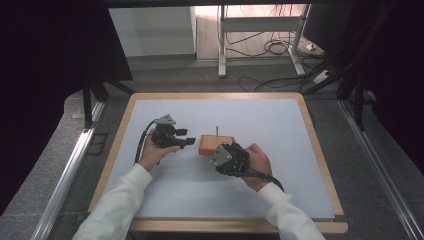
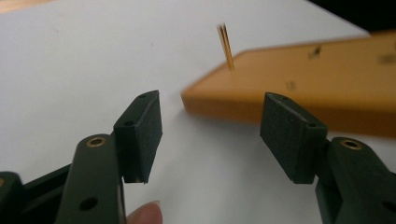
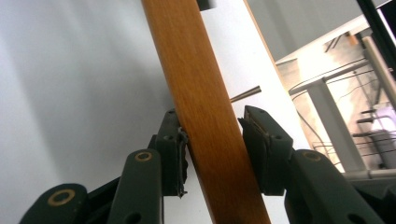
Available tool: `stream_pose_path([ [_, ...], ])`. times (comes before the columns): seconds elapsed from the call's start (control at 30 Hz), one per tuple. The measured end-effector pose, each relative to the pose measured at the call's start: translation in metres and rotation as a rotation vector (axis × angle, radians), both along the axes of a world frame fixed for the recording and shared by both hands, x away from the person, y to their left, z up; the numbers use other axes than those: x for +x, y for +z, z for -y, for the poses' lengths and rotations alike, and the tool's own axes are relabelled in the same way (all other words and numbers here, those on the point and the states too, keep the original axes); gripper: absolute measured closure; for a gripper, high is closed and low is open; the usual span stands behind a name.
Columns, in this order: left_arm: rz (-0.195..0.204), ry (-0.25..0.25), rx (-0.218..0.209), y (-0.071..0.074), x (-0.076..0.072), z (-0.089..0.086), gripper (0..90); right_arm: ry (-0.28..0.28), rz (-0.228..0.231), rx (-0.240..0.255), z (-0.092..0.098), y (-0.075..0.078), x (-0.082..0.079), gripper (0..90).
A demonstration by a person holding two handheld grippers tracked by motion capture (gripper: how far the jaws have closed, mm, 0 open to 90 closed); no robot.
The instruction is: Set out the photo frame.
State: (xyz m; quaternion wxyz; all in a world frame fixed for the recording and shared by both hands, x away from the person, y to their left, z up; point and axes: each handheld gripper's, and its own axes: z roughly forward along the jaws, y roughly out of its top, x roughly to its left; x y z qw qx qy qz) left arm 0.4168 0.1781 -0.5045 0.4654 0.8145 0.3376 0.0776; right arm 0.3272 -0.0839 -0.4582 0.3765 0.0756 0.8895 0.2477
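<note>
Right sleeve [image 1: 287, 215]: white, coming in from the bottom edge on the right, nearest to the camera.
Left sleeve [image 1: 112, 207]: white, coming in from the bottom edge on the left.
Right gripper [image 1: 226, 156]: held in the right hand, at the near right corner of the block; jaws closed on the near edge of the block, one pad on each broad face in the right gripper view.
Right gripper pads [image 3: 259, 135]: pressing the wood from both sides; left pad tight against the face, right pad at the other face.
Block [image 1: 216, 144]: flat orange wooden piece, near the middle of the white sheet, between the two grippers; clamped at its near right side.
Block in the right gripper view [image 3: 201, 112]: running up between the jaws as a long brown strip, slightly tilted.
Pin [image 1: 217, 131]: thin metal rod, standing up from the far part of the block.
Left gripper [image 1: 186, 139]: held in the left hand, just beside the left end of the block, not touching it; jaws wide apart, with nothing between them.
Left gripper view: block [image 2: 317, 79] just beyond the open pads, apart from them, more to the right; pin [image 2: 226, 46] upright near its corner.
White sheet [image 1: 280, 120]: covering the table top under everything.
Table rim [image 1: 320, 150]: light wood, framing the sheet.
Floor behind: cables [image 1: 272, 47] and a white stand [image 1: 222, 40], well apart from the work.
</note>
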Motion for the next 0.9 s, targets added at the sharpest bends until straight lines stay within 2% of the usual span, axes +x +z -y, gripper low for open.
stream_pose_path([
  [0.07, 0.010, -0.006, 0.043, -0.002, -0.005, 0.002, 37.7, 0.003, -0.027, 0.003, -0.001, 0.005, 0.005, 61.8],
  [0.13, 0.021, -0.018, 0.062, -0.002, -0.008, 0.003, 37.2, 0.005, -0.045, 0.004, -0.003, 0.010, 0.011, 62.4],
  [0.27, 0.024, -0.027, 0.065, -0.002, -0.014, 0.004, 37.1, 0.015, -0.081, 0.008, -0.007, 0.018, 0.022, 63.2],
  [0.47, 0.016, -0.025, 0.066, -0.006, -0.014, 0.002, 37.2, 0.014, -0.127, 0.015, -0.012, 0.028, 0.037, 64.7],
  [0.9, 0.012, -0.026, 0.077, -0.011, -0.015, 0.004, 37.3, -0.017, -0.160, 0.002, -0.014, 0.041, 0.056, 67.9],
])
